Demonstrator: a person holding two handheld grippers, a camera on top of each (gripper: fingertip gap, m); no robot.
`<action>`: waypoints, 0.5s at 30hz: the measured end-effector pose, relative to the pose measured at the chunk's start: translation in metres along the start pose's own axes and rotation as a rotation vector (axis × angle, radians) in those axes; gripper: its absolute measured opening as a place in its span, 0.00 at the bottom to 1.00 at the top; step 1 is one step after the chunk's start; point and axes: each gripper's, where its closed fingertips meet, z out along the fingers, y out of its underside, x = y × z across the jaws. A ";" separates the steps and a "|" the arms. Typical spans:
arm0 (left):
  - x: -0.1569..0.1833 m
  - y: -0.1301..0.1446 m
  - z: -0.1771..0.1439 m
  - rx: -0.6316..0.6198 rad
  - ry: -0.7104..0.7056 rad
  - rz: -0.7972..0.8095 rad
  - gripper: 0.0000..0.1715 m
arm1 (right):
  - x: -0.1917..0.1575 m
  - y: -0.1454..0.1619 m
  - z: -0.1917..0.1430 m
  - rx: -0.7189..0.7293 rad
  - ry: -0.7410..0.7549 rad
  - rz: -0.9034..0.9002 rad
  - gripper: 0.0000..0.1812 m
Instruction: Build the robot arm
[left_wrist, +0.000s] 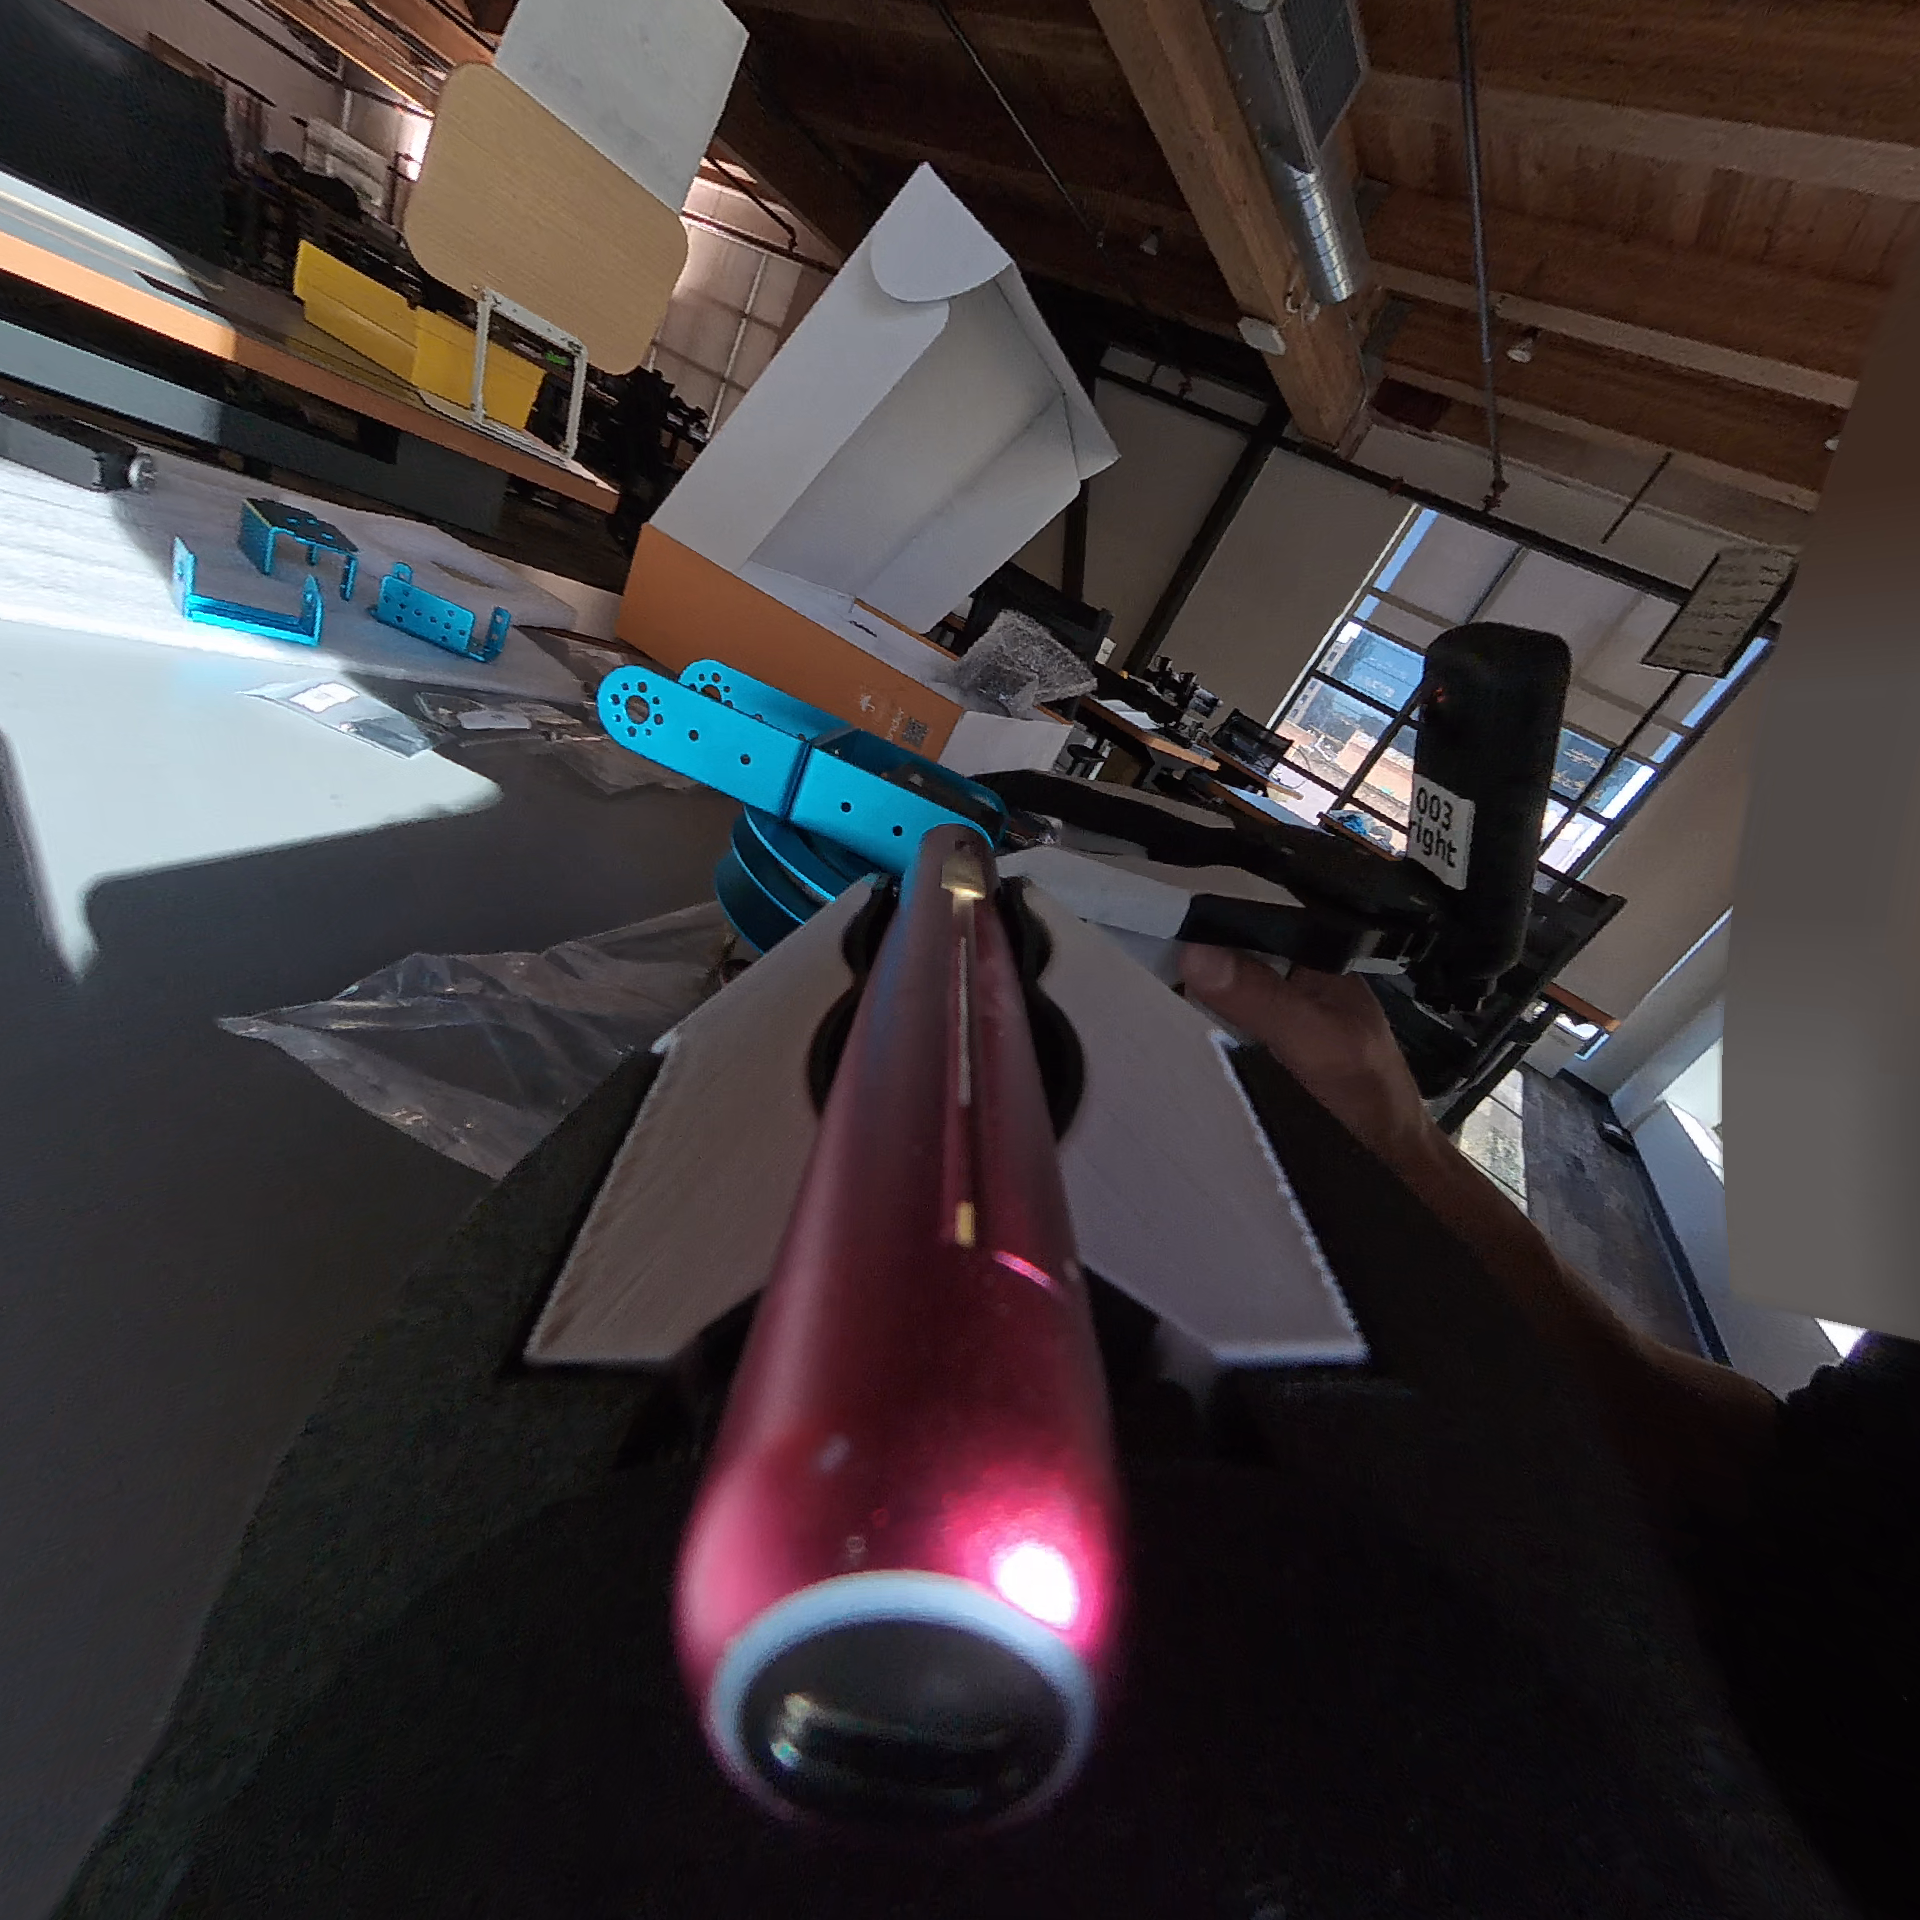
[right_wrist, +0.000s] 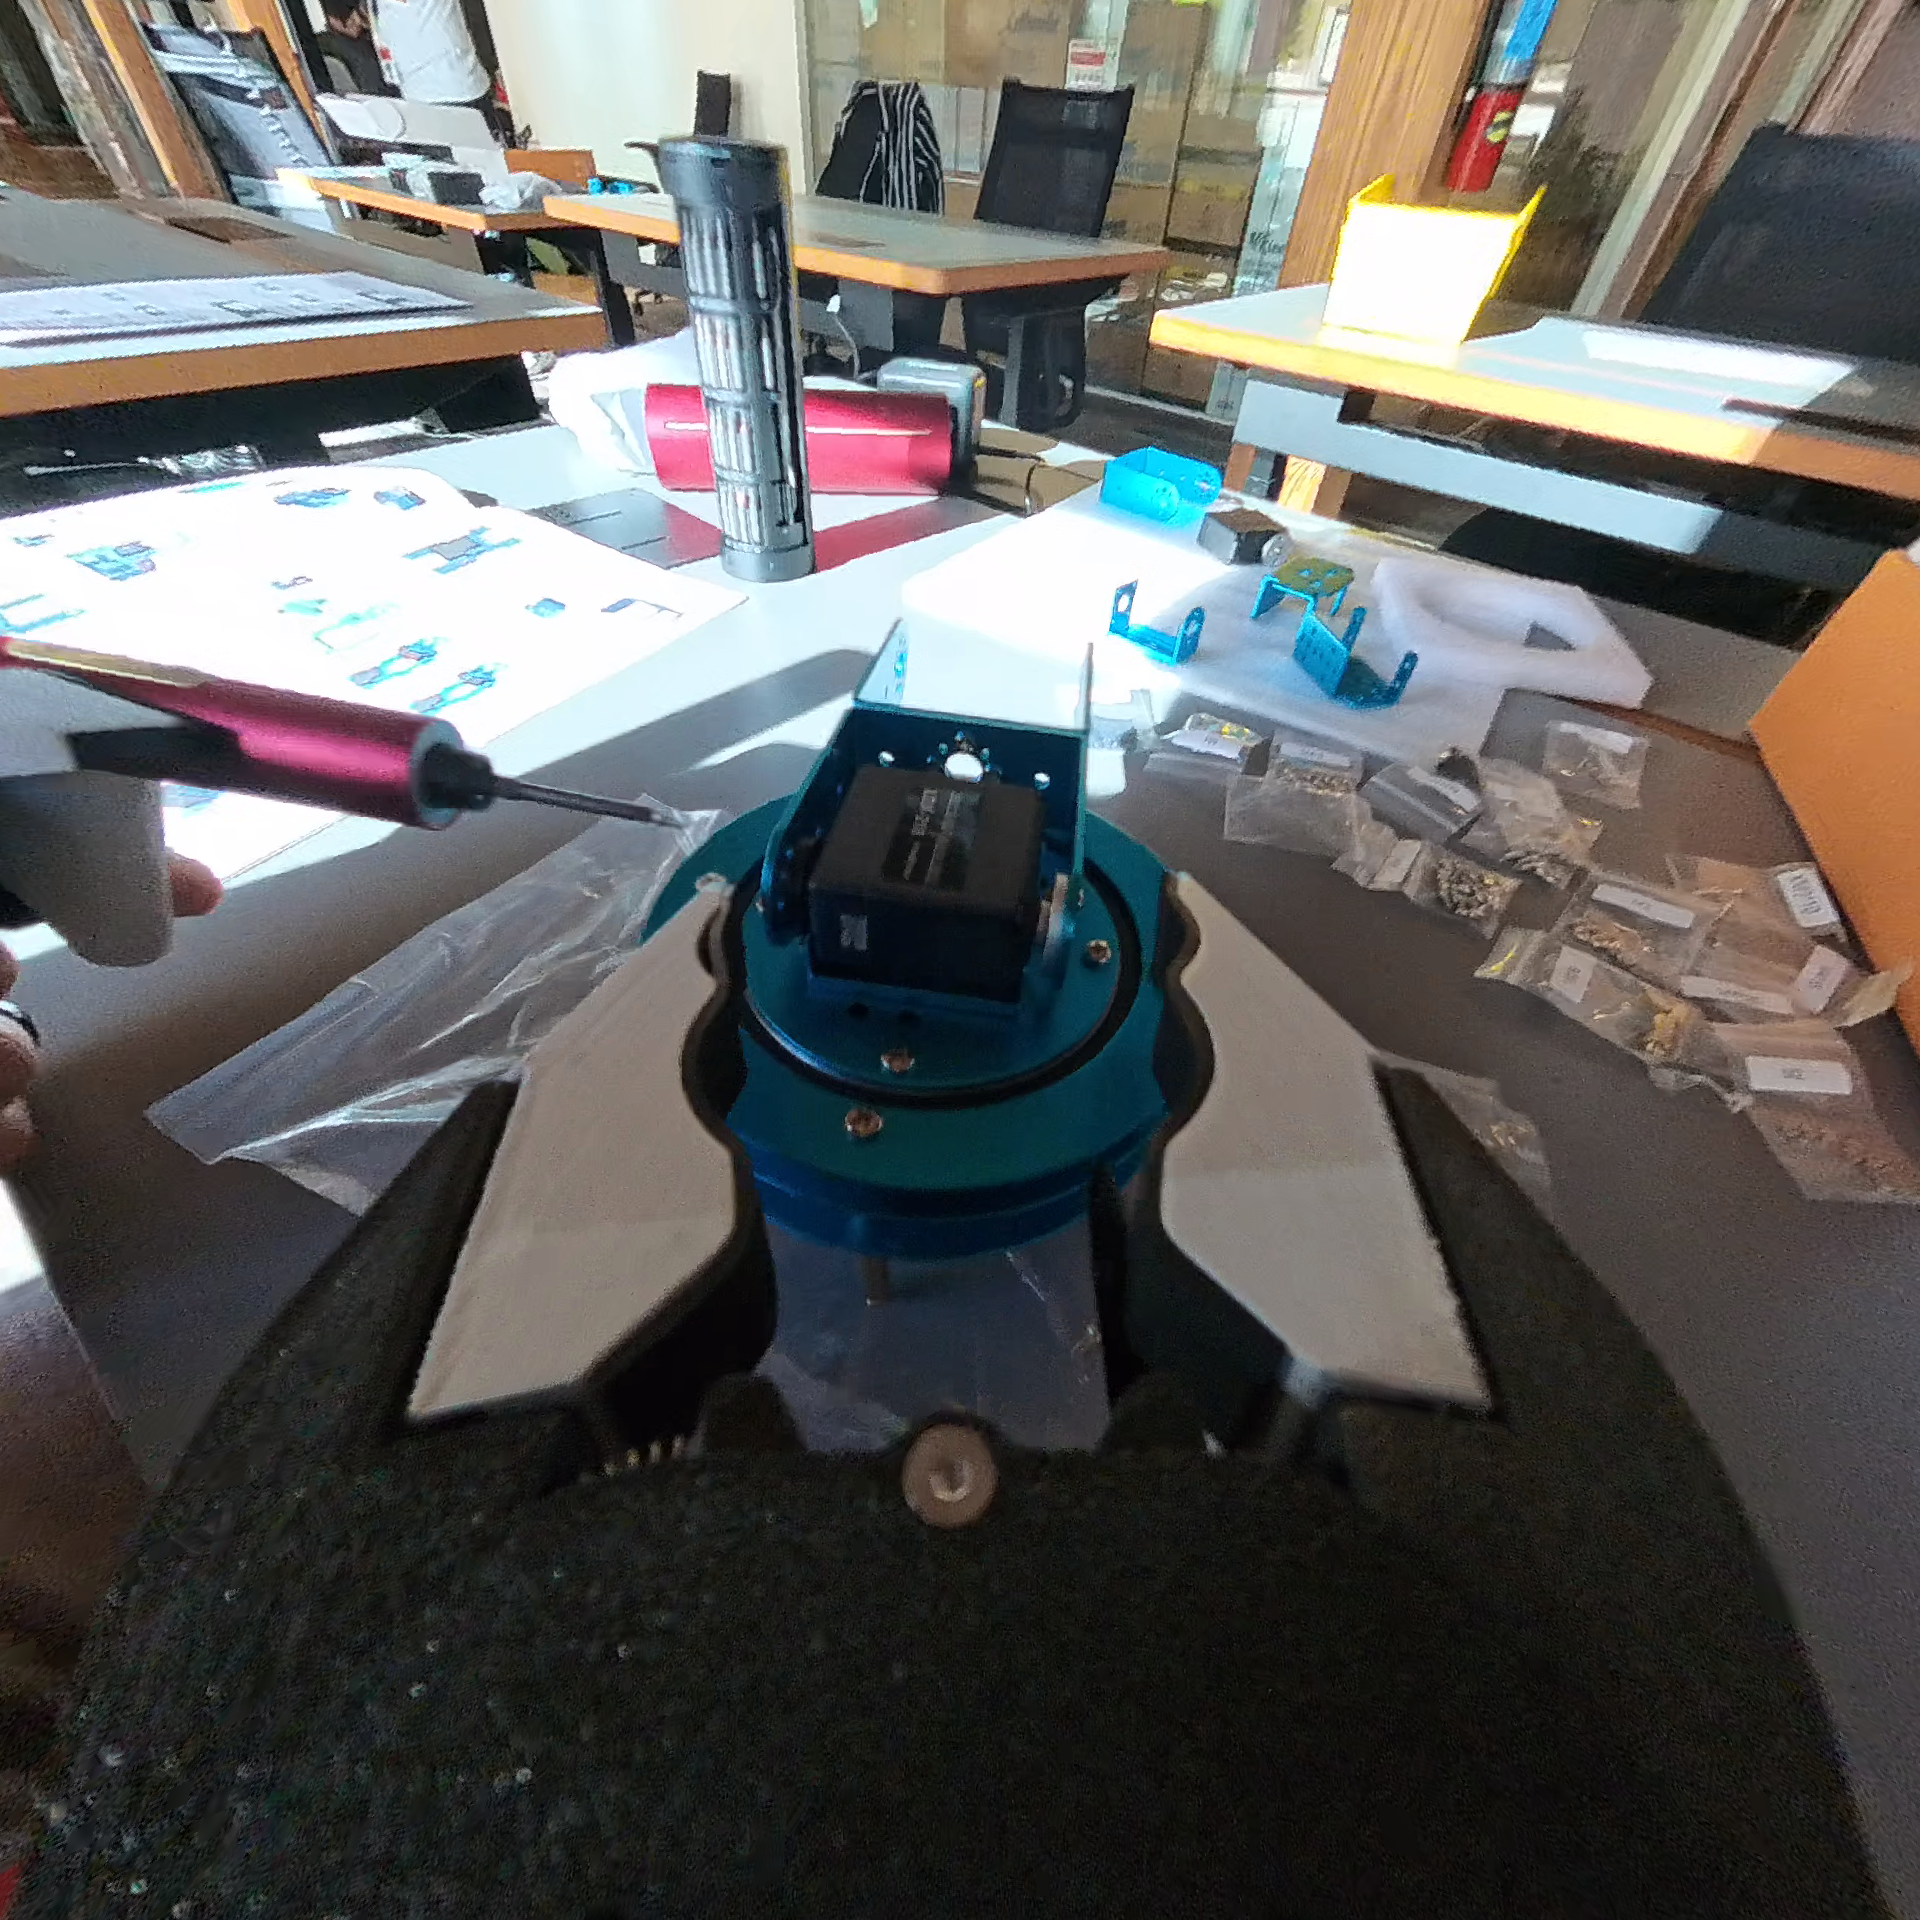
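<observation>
The left gripper (left_wrist: 940, 997) is closed tight on a red screwdriver (left_wrist: 925, 1299) that points ahead at the blue round base (right_wrist: 935, 1101). The right gripper (right_wrist: 940, 1039) squeezes that base from both sides. A black motor box (right_wrist: 920, 894) sits on top. Little screw bags (right_wrist: 1621, 935) lie off to its right.
</observation>
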 end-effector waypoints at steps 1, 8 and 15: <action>-0.002 0.000 0.002 -0.001 -0.007 -0.002 0.12 | -0.002 -0.001 0.003 -0.001 -0.010 0.001 0.44; -0.001 0.000 0.007 -0.009 0.007 -0.042 0.12 | -0.004 0.010 0.011 -0.027 0.000 0.016 0.34; -0.006 0.004 0.011 -0.021 -0.019 -0.046 0.12 | -0.003 0.010 0.010 -0.027 0.010 0.026 0.33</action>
